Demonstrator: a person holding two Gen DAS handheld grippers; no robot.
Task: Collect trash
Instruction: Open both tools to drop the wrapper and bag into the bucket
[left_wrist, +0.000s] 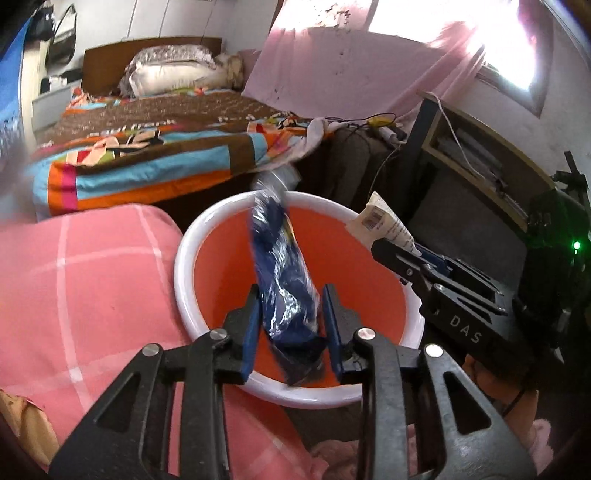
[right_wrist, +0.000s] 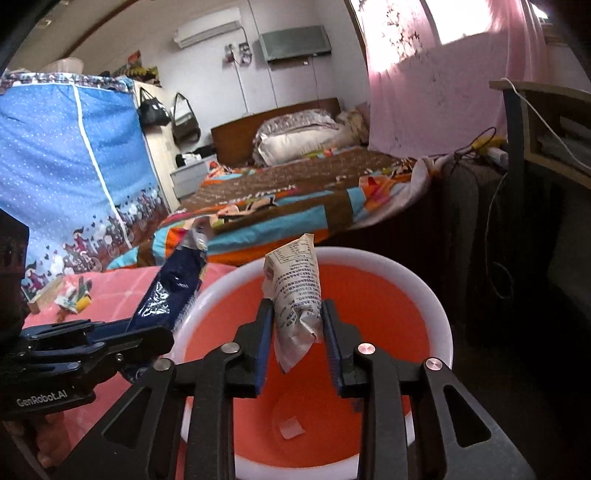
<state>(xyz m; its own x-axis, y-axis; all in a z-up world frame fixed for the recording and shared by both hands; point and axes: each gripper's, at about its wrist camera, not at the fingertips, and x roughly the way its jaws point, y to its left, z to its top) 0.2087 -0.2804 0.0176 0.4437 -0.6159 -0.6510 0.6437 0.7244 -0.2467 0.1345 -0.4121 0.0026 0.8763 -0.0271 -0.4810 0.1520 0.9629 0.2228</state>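
Left wrist view: a dark blue wrapper (left_wrist: 286, 273) stands between the blue pads of the left tool (left_wrist: 291, 328), which is closed on its lower part, over the orange inside of a white-rimmed bin (left_wrist: 184, 280). The wrapper's silvery top end reaches past the bin's far rim. To the right, the right tool (left_wrist: 402, 251) grips a cream printed packet (left_wrist: 388, 221) just above the bin's right rim.

From the right wrist view, the cream printed packet (right_wrist: 297, 295) is pinched between the right tool's (right_wrist: 297, 328) pads above the bin (right_wrist: 439, 321), its printed face toward the camera. A small pale scrap (right_wrist: 291, 426) lies on the bin's bottom. The left tool (right_wrist: 147, 336) holds the blue wrapper (right_wrist: 170, 291) over the bin's left rim. A pink checked cover (left_wrist: 92, 288) lies beside the bin, and a bed with a patterned blanket (right_wrist: 295, 199) sits beyond.
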